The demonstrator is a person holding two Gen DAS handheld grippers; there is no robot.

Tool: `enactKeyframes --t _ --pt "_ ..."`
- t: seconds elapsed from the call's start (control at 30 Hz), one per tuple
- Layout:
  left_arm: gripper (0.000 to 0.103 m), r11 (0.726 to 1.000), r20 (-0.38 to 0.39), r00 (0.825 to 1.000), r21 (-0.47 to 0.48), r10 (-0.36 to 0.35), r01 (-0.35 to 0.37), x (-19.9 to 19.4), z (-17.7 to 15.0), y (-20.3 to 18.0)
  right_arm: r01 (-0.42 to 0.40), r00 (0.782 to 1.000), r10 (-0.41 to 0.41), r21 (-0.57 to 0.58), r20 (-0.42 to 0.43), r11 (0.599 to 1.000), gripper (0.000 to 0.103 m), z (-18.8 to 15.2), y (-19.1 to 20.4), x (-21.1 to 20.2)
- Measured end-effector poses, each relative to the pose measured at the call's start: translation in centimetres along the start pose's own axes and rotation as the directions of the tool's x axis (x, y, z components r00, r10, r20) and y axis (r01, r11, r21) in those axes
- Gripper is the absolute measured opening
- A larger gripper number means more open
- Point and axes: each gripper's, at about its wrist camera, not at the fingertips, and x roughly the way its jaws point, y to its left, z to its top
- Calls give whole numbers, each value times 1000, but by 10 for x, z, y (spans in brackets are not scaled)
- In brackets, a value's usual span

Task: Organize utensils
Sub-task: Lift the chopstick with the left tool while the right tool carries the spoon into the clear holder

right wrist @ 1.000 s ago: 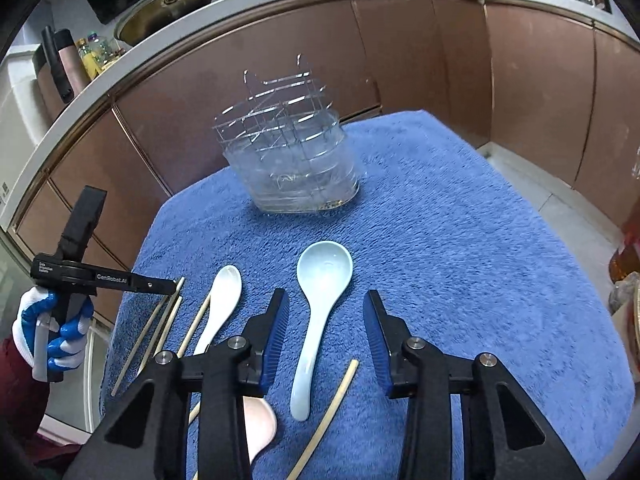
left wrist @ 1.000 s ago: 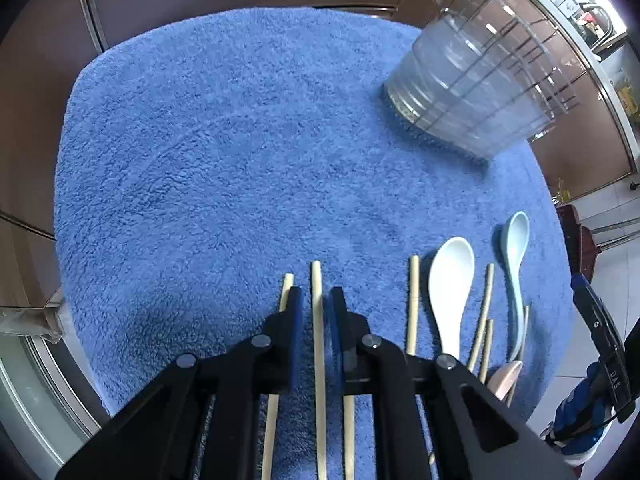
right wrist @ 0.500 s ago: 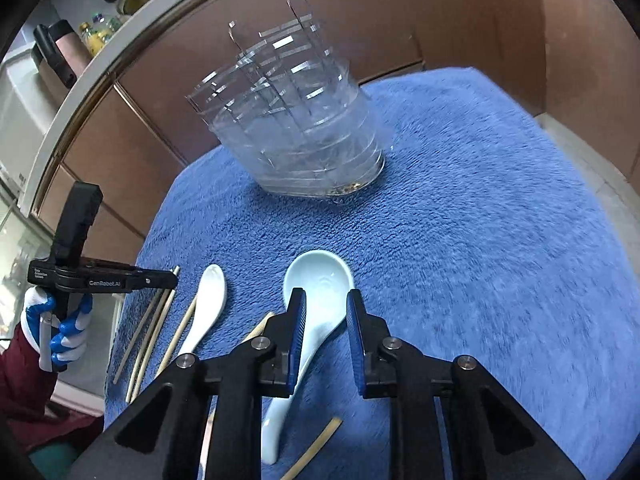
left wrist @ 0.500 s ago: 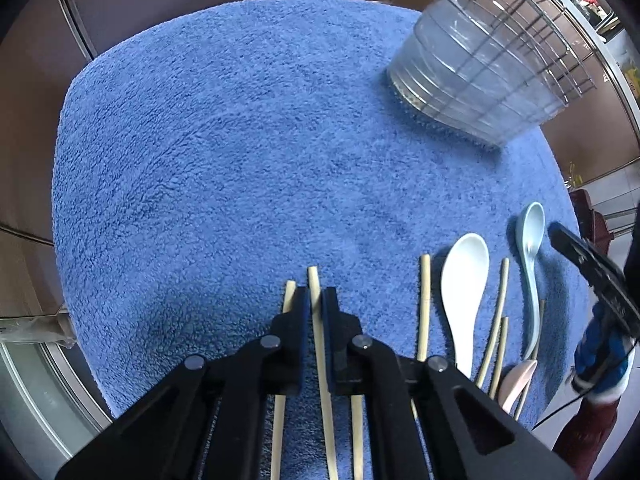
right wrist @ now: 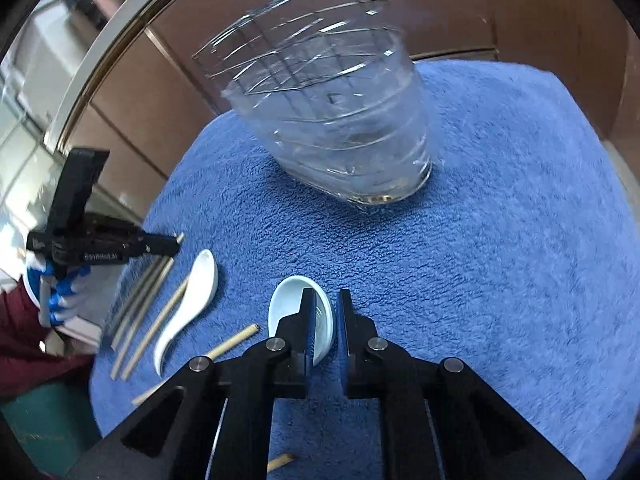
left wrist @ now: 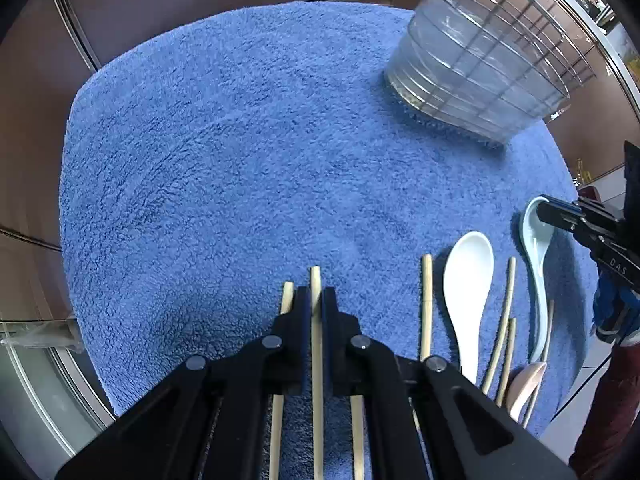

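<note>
My left gripper points steeply down at the blue towel and is shut on one pale wooden chopstick, whose tip pokes out past the pads. More chopsticks lie on either side of it. My right gripper is low over the pale blue spoon. Its jaws are closing, one finger inside the bowl and one outside, with the bowl's rim pinched between them. The white spoon lies to the left on the towel.
A wire utensil holder in a clear plastic cup stands at the back of the towel. A pink spoon and several loose chopsticks lie near the towel's front edge. Brown cabinet doors surround the towel.
My right gripper dropped forward onto the pale blue spoon's bowl and its jaws narrowed from wide apart to nearly together. The left jaws closed the last bit onto the chopstick.
</note>
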Motion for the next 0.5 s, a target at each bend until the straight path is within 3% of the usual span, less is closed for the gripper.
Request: enactKeyframes --t 0.23,0.37,0.5 --pt "4 1000 131 991 -3 -5 5 -18 -20 5 148 986 -145 -32 83 988 7 -12 23 -30" --pt "4 999 279 960 33 -1 -8 -53 -38 2 246 952 -246 24 183 969 7 -21 43 -68" --pt "4 999 372 928 47 -21 3 -89 -54 2 314 910 -319 63 264 947 7 -33 73 -102"
